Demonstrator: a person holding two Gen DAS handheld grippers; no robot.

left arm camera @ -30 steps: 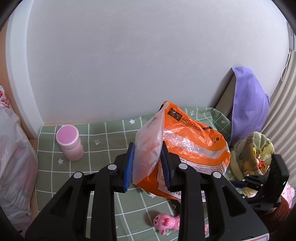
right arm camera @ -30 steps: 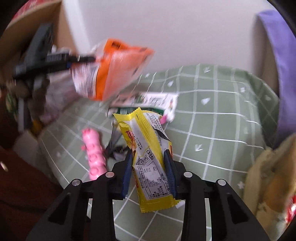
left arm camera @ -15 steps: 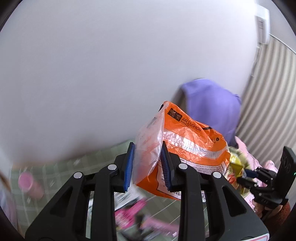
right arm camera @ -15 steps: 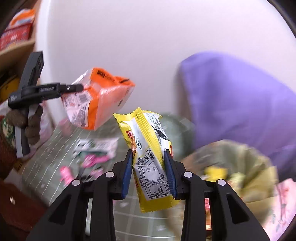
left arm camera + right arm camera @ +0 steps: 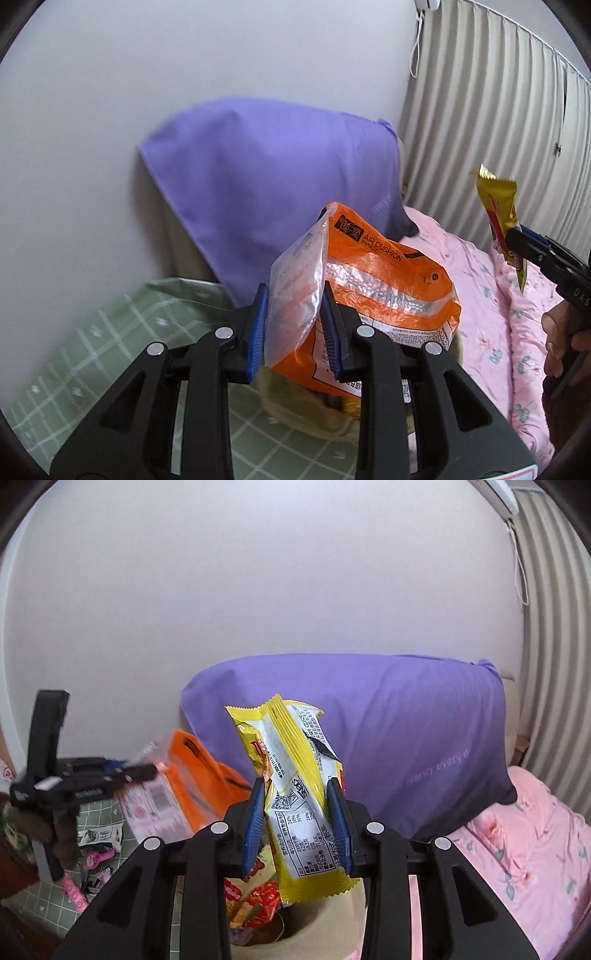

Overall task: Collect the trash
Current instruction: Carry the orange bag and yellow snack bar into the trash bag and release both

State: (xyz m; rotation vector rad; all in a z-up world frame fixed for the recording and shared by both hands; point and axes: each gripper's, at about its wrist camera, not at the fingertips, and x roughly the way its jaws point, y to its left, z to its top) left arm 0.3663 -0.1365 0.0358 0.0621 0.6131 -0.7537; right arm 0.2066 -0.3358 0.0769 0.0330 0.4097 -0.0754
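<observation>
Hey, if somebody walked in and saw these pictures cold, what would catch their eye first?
Probably the orange bag pinched in the left gripper, and the yellow wrapper clamped in the right gripper. Both hang above a beige bin that already holds wrappers. Behind them a purple pillow leans on the white wall.

Orange bag (image 5: 373,295), crinkled plastic with a clear side panel and "AIR CUSHION" print, hangs upright in the air, pinched at its clear edge. Yellow wrapper (image 5: 303,794), long and flat, printed back showing, stands tilted with its top toward 11 o'clock. Below it, an open beige sack (image 5: 325,919) already holds red and yellow wrappers.
</observation>
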